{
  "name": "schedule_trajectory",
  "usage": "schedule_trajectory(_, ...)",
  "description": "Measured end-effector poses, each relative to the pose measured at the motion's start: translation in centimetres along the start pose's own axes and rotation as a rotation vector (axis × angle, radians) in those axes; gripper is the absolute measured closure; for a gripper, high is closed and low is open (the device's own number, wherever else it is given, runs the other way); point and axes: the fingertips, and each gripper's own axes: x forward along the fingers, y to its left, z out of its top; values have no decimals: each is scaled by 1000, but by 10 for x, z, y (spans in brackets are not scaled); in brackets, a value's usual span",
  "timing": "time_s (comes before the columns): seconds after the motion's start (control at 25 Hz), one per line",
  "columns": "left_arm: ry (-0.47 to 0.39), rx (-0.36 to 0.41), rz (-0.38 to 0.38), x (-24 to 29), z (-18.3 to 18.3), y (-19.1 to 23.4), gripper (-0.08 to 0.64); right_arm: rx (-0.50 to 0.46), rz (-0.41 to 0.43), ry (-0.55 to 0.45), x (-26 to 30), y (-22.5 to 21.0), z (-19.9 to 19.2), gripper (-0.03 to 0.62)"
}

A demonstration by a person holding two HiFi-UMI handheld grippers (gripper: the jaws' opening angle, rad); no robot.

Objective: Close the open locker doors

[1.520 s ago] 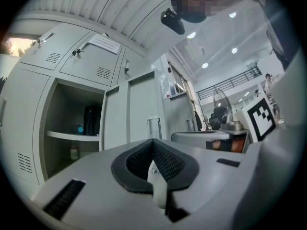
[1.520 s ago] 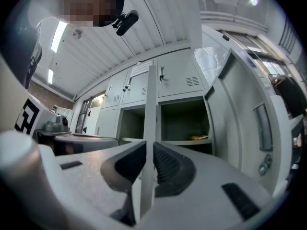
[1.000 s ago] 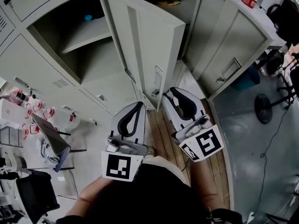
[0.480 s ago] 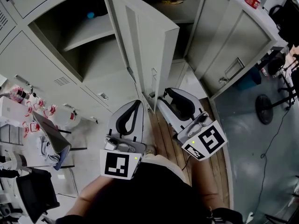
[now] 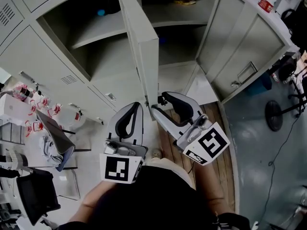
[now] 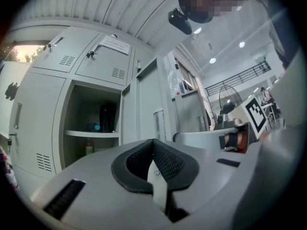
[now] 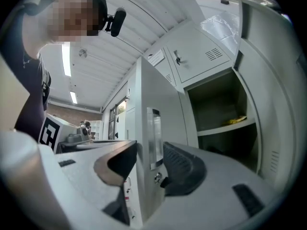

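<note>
The right hand-held gripper (image 7: 149, 148), its jaws just spread wide, straddles the free edge of the open grey metal locker door (image 5: 146, 61), apparently without pinching it. The left hand-held gripper (image 6: 153, 143) is pressed together and empty, just beside that door.

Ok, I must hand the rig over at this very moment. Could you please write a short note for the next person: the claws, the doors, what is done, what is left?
Left claw: shut and empty, to the left of the middle door.
Right claw: open. Its jaws have just been opening. The middle door's free edge, near the handle, stands between them and is not clamped.
Doors: the middle door stands out roughly square to the lockers. The right door is wide open.
Done: neither open door is shut yet.
Left: swing the middle door shut, then the right door.
</note>
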Motion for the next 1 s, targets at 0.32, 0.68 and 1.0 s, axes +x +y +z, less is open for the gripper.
schedule_trajectory(0.32, -13, 4, 64, -11, 2, 21, 560, 29, 81, -12, 20, 18, -4, 436)
schedule_trajectory(0.68, -14, -3, 146, -21, 2, 40, 560, 35, 168, -19, 40, 33, -6, 436)
schedule_trajectory(1.0, -7, -8, 218, -34, 2, 61, 560, 39, 215, -23, 60, 47, -8, 436)
